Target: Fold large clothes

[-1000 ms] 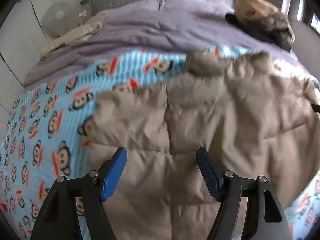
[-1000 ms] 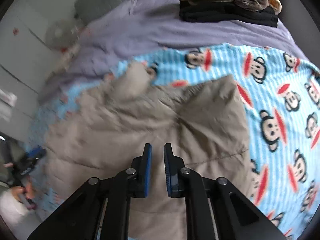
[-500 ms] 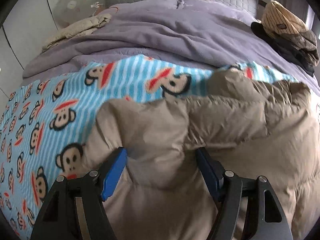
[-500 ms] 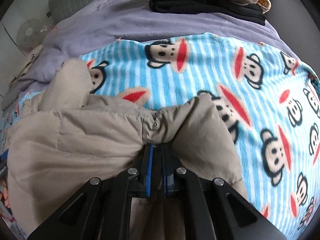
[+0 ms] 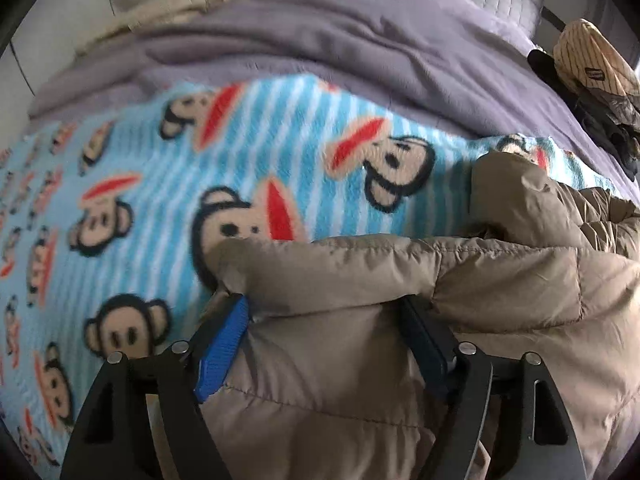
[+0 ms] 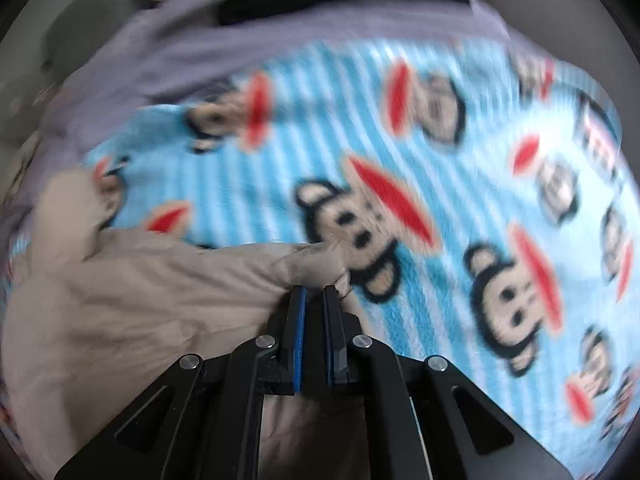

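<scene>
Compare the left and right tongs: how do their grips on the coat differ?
Left tongs stand wide and are opening, with a thick roll of the tan coat between them. Right tongs are shut, pinching a thin edge. Both have blue pads and point down at the monkey blanket.

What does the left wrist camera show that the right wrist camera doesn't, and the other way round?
Only the left wrist view shows the left gripper, its jaws opening with a thick fold of the tan puffer jacket between them, plus a striped cap at the far right. Only the right wrist view shows the right gripper, shut on the jacket's edge. Both show the jacket lying on the monkey-print blanket with the purple duvet beyond.
</scene>
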`<move>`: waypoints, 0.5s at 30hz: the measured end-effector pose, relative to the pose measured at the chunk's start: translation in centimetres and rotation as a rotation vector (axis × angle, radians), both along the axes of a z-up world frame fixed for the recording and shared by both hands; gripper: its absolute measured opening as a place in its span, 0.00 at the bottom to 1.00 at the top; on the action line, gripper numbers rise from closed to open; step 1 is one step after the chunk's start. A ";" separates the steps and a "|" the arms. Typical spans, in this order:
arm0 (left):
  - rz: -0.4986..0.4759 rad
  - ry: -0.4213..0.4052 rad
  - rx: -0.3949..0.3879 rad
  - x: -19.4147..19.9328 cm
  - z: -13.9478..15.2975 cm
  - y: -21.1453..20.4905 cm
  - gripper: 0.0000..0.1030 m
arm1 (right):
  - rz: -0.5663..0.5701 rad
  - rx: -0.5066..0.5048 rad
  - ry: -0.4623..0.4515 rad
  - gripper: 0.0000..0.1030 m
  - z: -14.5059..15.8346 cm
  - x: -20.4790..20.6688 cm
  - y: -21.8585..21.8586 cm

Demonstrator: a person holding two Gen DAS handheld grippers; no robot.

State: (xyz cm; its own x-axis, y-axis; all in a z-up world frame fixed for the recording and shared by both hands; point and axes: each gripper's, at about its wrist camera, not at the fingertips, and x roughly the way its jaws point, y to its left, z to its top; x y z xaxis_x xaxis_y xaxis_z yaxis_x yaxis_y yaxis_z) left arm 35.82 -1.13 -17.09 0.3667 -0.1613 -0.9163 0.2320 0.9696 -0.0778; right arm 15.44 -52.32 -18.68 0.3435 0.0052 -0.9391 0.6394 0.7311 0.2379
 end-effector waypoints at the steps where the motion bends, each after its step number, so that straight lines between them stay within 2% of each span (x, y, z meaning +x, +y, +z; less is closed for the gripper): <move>1: 0.003 0.014 -0.012 0.3 -0.1 0.1 0.81 | -0.012 0.016 0.004 0.06 -0.2 0.2 -0.4; 4: 0.031 0.057 -0.065 1.2 0.1 1.1 0.81 | 0.018 0.002 0.037 0.06 -0.1 1.2 -0.7; 6: 0.059 0.045 -0.076 1.3 1.5 1.9 0.81 | 0.023 -0.020 0.037 0.07 0.6 1.4 -0.6; 8: 0.076 0.017 -0.062 0.8 3.0 2.8 0.81 | 0.016 -0.050 0.013 0.11 2.2 1.2 -0.2; 12: 0.063 -0.022 -0.022 -1.6 5.7 4.3 0.81 | 0.040 -0.116 -0.041 0.11 5.6 -0.8 1.3; 15: 0.058 -0.005 0.003 -4.1 6.5 5.6 0.81 | 0.024 -0.103 -0.074 0.11 7.3 -2.9 2.1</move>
